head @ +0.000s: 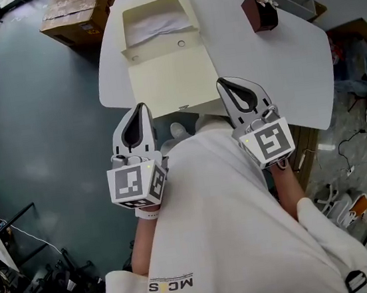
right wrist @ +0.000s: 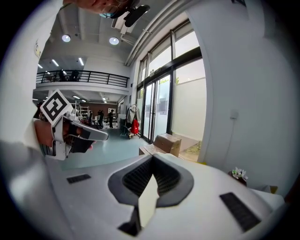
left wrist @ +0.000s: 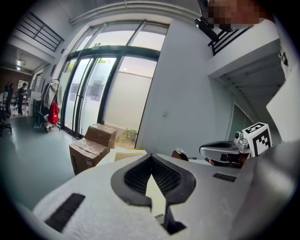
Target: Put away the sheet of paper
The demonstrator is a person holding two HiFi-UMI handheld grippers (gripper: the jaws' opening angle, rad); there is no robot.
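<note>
The sheet of paper (head: 157, 25) lay in the far half of an open cream folder (head: 172, 83), inside a shallow tray with raised edges. It looked white and slightly rumpled, though from the head view I could not tell whether it was a single sheet. The folder's near flap lay flat towards the person, with two small round fasteners along the fold. The folder rested on a white worktop (head: 280, 63) with rounded corners, and its near edge reached the worktop's near rim.

A dark red pot (head: 258, 13) with small white flowers stood well to the right of the folder, near the far edge. A brown cardboard box (head: 75, 12) sat on the floor beyond the worktop's left corner.

Both claws were held close to the person's chest, pointing towards the folder but apart from it. The left claw (head: 139, 115) had its jaws together at the tips with nothing between them, and only the cream folder showed through the slot behind them. The right claw (head: 233, 92) was likewise closed and empty. Neither touched the paper.
</note>
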